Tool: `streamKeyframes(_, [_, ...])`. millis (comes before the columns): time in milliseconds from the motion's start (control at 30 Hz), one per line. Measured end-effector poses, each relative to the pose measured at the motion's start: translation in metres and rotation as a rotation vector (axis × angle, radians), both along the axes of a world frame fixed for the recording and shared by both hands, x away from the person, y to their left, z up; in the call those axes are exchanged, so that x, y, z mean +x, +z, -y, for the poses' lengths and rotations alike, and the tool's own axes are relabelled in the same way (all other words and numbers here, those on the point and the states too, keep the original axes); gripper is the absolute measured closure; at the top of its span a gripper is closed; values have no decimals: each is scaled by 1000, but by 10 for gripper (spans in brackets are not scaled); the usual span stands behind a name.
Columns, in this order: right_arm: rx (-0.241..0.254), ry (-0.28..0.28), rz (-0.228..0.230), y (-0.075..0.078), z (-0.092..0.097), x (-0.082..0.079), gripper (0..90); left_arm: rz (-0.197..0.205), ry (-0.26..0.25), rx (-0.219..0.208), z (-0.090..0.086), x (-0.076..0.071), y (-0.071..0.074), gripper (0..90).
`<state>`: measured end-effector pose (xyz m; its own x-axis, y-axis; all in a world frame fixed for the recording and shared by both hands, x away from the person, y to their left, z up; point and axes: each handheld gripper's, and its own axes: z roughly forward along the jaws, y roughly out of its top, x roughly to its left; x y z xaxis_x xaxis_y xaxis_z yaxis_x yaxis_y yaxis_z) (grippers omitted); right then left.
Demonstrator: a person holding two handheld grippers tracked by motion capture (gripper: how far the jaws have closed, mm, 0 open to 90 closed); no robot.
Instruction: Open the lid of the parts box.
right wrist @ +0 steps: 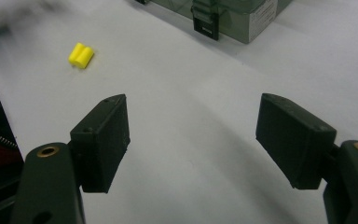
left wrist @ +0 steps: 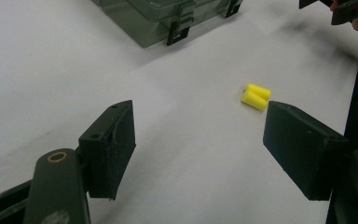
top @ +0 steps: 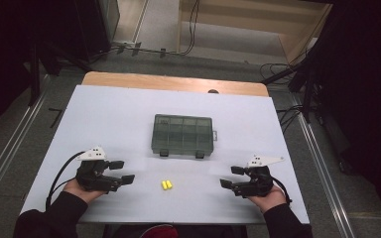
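Note:
Two small yellow foam earplugs (top: pixel 166 185) lie side by side on the white table, near the front edge, between my hands. They also show as yellow earplugs (left wrist: pixel 255 96) and yellow earplugs (right wrist: pixel 81 55). A grey-green clear compartment box (top: pixel 183 135) with its lid closed and two front latches sits at the table's middle; its box corner (left wrist: pixel 168 18) and latch side (right wrist: pixel 233 16) appear up close. My left gripper (top: pixel 122 171) rests at the front left, open and empty. My right gripper (top: pixel 231 176) rests at the front right, open and empty.
The white table top (top: pixel 109 119) lies over a wooden board (top: pixel 173 82) at the far edge. Cables (top: pixel 193 29) and dark stands line the floor beyond. A person's dark sleeves enter from the bottom.

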<state>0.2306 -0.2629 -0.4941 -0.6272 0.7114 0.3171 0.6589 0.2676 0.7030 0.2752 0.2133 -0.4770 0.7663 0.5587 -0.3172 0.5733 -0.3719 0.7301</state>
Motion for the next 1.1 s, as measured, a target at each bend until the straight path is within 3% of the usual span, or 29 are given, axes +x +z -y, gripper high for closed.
streamKeyframes(633, [-7, -23, 2, -1, 4, 3, 243, -9, 1, -1, 0, 1, -1, 252])
streamKeyframes(900, [0, -84, 27, 2, 14, 13, 242, -12, 0, -2, 0, 1, 0, 252])
streamKeyframes(1100, [-17, -87, 39, 4, 12, 20, 242, -14, 2, -2, -1, 2, 0, 252])
